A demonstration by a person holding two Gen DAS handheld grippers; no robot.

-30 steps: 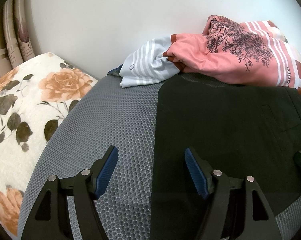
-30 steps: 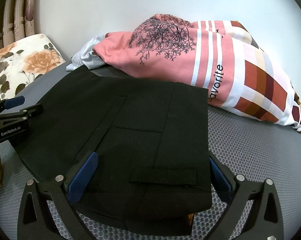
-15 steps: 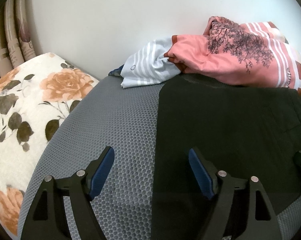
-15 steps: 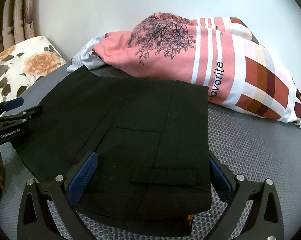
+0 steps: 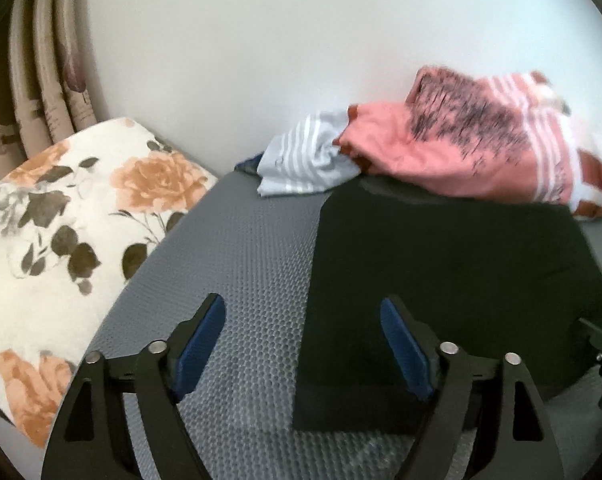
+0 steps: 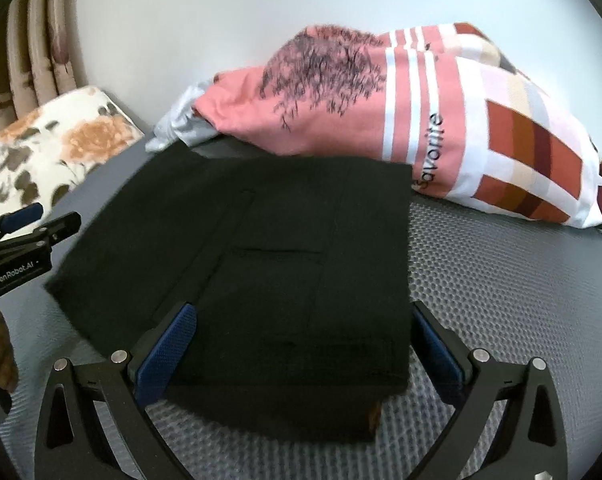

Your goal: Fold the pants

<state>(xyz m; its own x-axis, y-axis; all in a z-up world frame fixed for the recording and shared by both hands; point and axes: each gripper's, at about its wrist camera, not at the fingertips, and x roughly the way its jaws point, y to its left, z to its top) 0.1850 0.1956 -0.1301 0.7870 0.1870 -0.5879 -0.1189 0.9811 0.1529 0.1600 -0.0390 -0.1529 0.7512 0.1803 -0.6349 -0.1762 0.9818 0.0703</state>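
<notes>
Pants (image 6: 285, 264) lie folded flat on bed (image 5: 237, 264). Left gripper (image 5: 301, 344) and right gripper (image 6: 301, 356), both open and empty, have pulled back slightly; fold looks finished.

We see a plain white wall (image 5: 261, 60) ahead of the tongs, curtains (image 5: 33, 92) far left, a grey mesh bed (image 5: 241, 264) below.

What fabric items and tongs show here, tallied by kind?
Black pants: 1
Floral pillow: 1
Pink patterned bedding: 1
Pale blue striped cloth: 1
Tongs, left and right, both open: 2
Total: 6
</notes>
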